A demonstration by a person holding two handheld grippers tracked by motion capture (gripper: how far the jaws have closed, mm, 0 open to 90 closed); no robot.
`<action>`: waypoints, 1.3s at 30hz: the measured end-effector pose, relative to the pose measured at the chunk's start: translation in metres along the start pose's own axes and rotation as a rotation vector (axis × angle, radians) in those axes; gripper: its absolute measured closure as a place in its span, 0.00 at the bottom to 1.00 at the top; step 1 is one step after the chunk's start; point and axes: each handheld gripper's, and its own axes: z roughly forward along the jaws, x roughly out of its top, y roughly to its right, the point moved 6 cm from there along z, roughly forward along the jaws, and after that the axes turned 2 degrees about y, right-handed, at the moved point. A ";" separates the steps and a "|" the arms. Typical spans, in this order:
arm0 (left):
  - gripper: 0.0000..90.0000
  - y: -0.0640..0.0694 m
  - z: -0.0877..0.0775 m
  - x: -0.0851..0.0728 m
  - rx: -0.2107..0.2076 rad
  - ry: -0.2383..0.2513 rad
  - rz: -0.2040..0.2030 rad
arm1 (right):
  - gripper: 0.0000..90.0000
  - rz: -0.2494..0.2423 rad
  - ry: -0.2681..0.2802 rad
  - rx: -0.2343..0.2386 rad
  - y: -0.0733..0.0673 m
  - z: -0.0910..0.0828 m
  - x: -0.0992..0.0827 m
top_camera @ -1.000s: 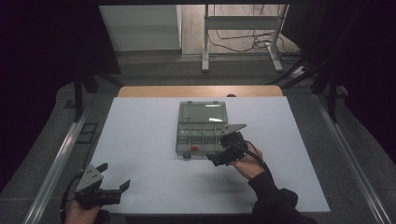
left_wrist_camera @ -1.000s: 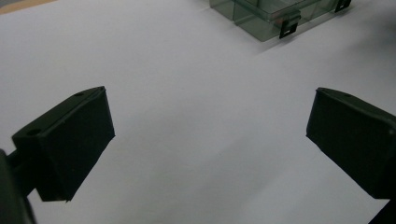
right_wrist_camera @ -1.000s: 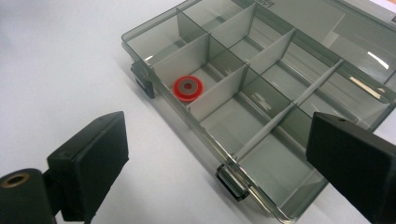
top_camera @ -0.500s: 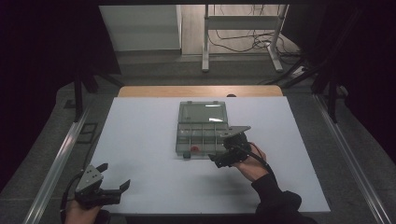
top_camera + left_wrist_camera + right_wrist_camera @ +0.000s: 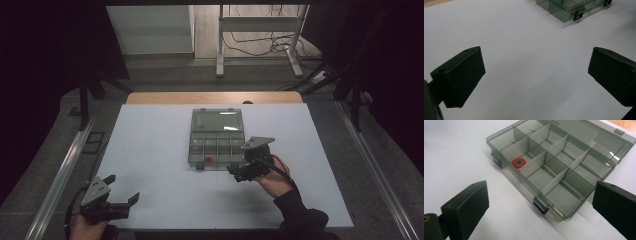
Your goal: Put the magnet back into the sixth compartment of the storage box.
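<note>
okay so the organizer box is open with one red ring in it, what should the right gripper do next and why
Probably ease the right gripper back from the box toward the person. Its jaws stand open and empty by the front latch, and the red ring already lies in a front compartment, so nothing there seems left to grasp. The left gripper is open too, off by the table edge.
</note>
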 end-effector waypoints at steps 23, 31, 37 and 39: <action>0.02 0.000 0.000 0.000 0.000 0.000 0.000 | 0.01 0.012 0.014 -0.023 0.006 -0.018 -0.017; 0.02 0.000 0.000 0.000 0.001 0.000 0.001 | 0.01 0.022 0.023 -0.039 0.007 -0.027 -0.024; 0.02 0.000 0.000 0.000 0.001 0.000 0.002 | 0.01 0.031 0.028 -0.053 0.009 -0.033 -0.030; 0.02 0.000 0.000 0.000 0.001 -0.001 0.001 | 0.01 0.034 0.029 -0.054 0.009 -0.034 -0.032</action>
